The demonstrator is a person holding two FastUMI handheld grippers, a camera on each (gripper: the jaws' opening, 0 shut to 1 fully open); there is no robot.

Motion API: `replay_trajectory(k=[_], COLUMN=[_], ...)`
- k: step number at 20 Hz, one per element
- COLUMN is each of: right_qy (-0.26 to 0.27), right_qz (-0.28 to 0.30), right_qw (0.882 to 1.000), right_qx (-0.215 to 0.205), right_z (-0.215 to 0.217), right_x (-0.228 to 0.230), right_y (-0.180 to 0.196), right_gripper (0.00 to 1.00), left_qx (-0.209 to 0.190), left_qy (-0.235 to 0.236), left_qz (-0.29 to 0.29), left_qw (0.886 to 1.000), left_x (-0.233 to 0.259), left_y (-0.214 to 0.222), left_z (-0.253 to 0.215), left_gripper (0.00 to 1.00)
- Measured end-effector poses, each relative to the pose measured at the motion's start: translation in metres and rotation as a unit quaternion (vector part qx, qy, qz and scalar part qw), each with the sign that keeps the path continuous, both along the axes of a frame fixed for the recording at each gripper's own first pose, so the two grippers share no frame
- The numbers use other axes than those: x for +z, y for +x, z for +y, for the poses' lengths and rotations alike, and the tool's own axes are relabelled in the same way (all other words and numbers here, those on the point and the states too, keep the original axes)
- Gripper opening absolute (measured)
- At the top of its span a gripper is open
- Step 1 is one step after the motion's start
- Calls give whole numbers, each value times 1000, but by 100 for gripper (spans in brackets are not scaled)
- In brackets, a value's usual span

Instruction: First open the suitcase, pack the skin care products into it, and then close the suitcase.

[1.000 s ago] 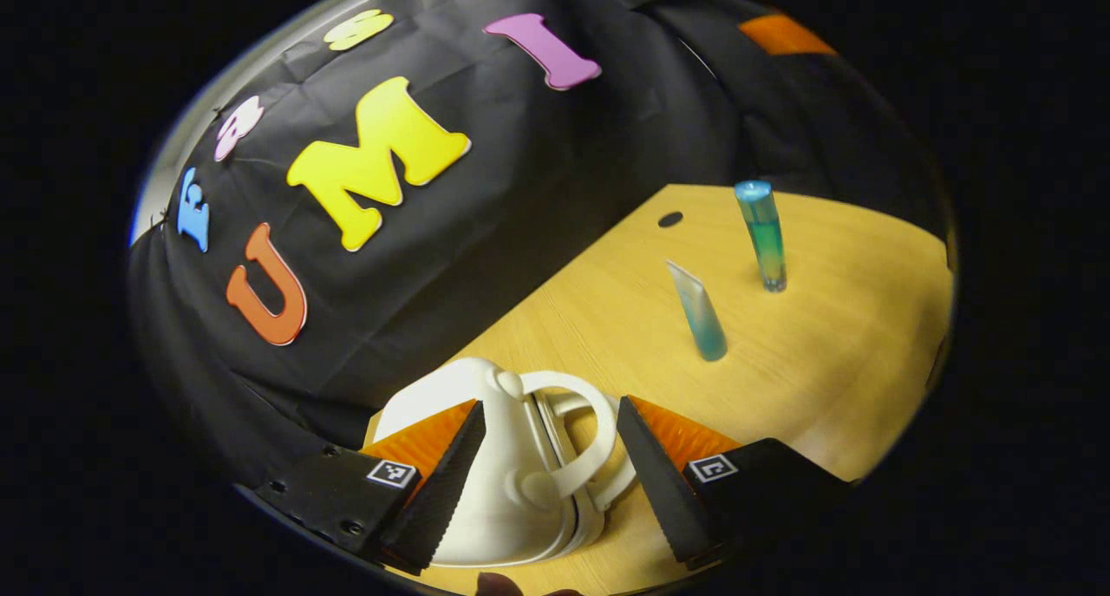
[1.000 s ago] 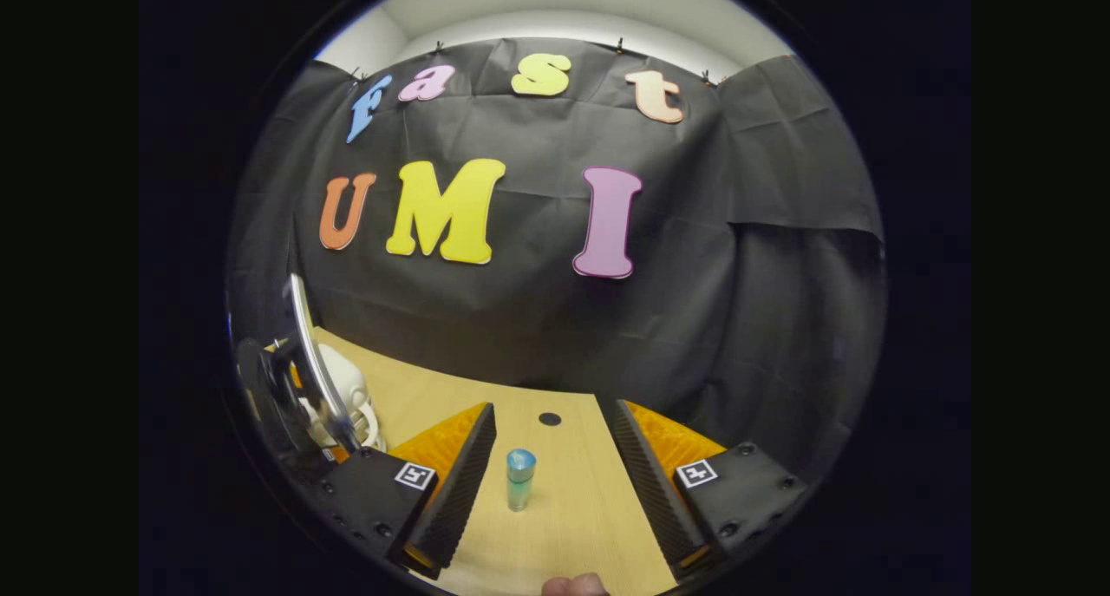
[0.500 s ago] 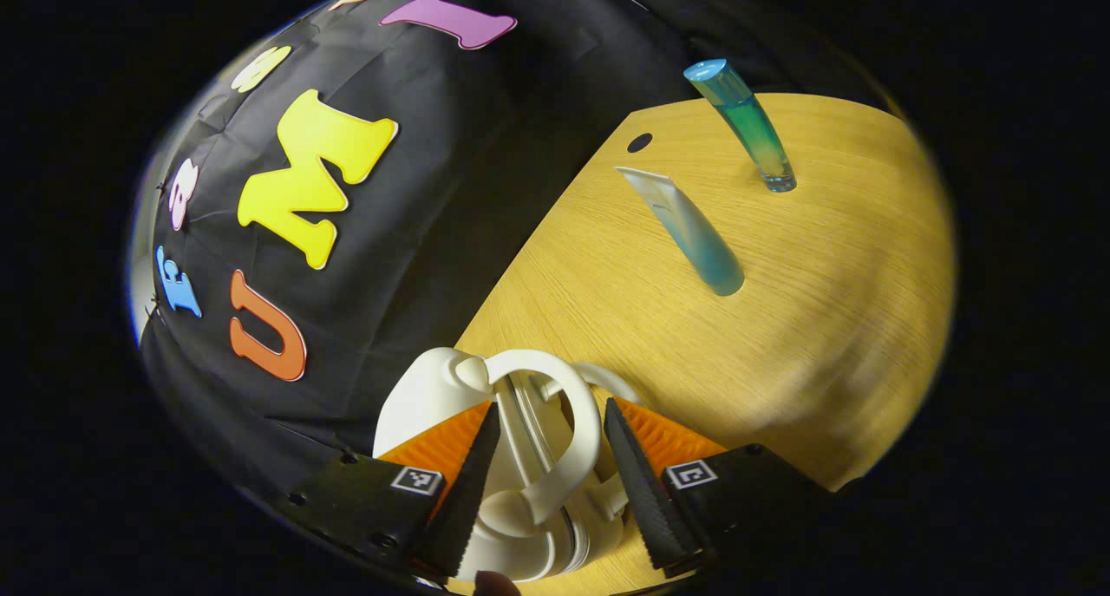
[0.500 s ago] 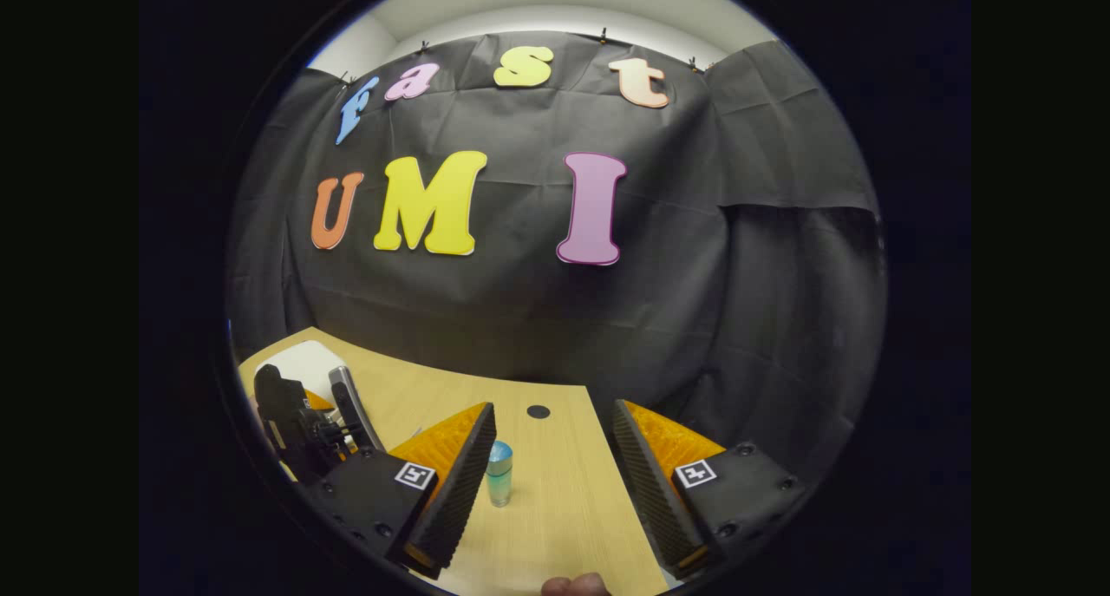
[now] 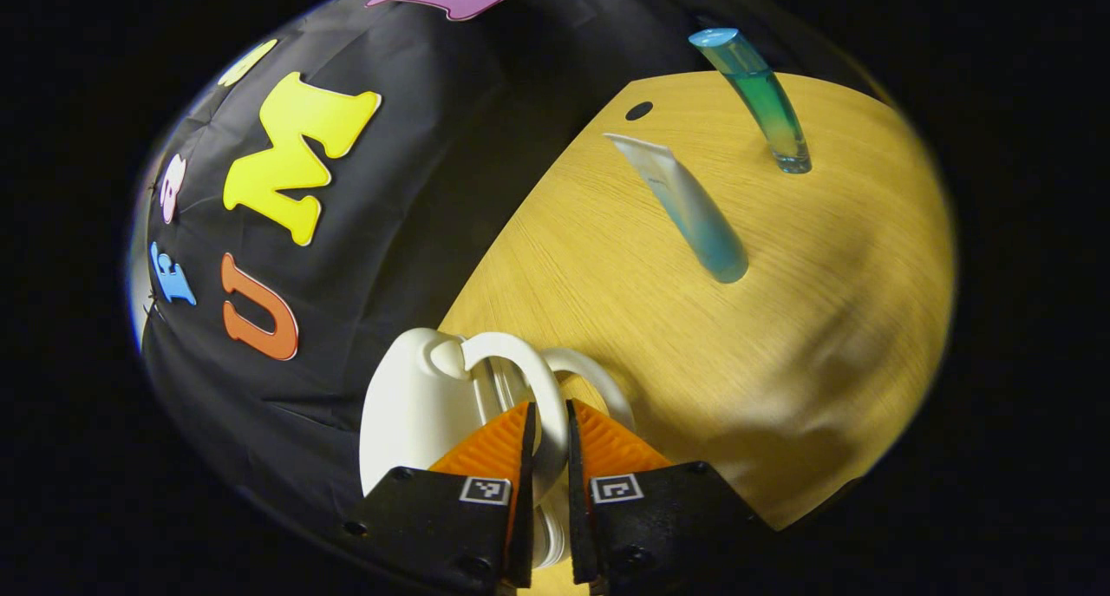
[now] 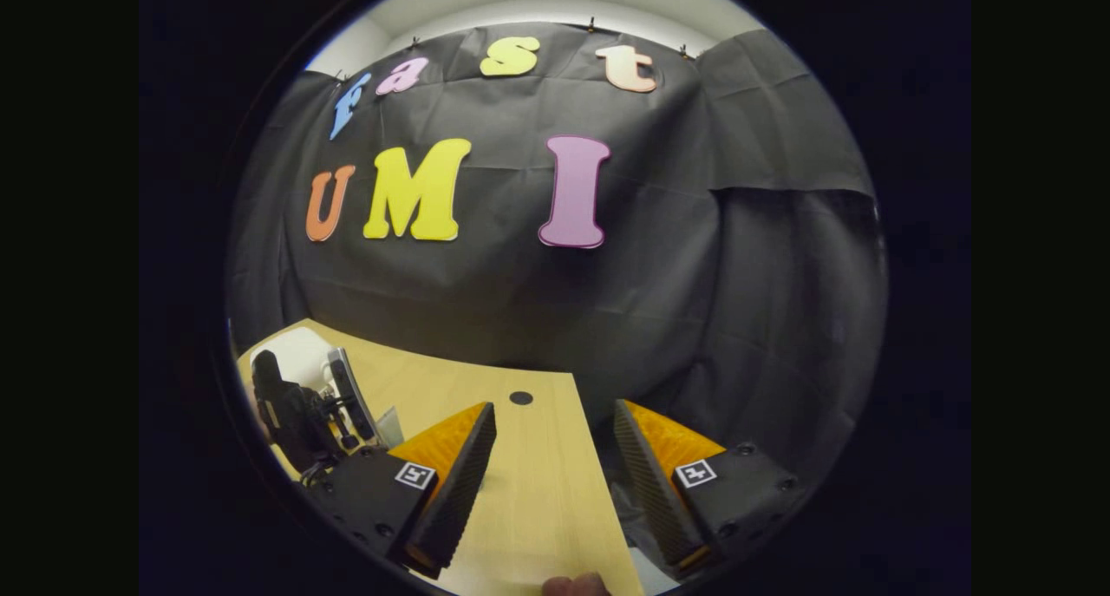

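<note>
Two curved white plastic handles [image 5: 520, 379] sit on the small white suitcase [image 5: 408, 405], which is w/ the left gripper [image 5: 546, 457]; its fingers pinch the near handle. The right gripper [image 6: 551, 479] is wide open & empty. A blue-green tube [image 5: 694, 214] & clear bottle [image 5: 763, 101] stand far off, ahead-right of the left gripper, so the right is prob nearer to them.

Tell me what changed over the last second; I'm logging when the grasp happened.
The left gripper moved in and closed on the small white suitcase's looped handle. The right gripper stayed open. The blue-green tube and blue-capped bottle stayed standing on the wooden table.
</note>
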State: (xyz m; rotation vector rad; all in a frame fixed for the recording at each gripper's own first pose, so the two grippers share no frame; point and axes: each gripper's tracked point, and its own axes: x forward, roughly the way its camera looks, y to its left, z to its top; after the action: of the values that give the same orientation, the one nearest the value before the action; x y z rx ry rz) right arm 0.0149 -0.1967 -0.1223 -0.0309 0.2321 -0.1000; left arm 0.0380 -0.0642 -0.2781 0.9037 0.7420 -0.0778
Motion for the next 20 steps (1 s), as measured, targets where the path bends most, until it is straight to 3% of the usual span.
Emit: replay_trajectory(k=[3,5,11,16,20], right_qy=[0,1,-9,-11,-18], right_qz=[-5,-7,-30,-41,-45], right_qw=[1000,1000,1000,999,998], right_qx=[-9,-10,-1,18,39], right_z=[2,10,49,103,150], right_x=[4,8,35,52,65], right_y=[-3,-6,-11,-12,-13], right_gripper=[81,82,81,81,81], left_qx=[9,19,38,65,78], left_qy=[-41,-71,-158,-209,-280], left_qz=[-5,-5,-64,-127,-184], left_qw=[999,997,985,967,939], left_x=[12,24,104,174,211], left_y=[2,2,4,12,24], left_z=[-1,2,25,100,184], left_gripper=[7,4,3,3,3])
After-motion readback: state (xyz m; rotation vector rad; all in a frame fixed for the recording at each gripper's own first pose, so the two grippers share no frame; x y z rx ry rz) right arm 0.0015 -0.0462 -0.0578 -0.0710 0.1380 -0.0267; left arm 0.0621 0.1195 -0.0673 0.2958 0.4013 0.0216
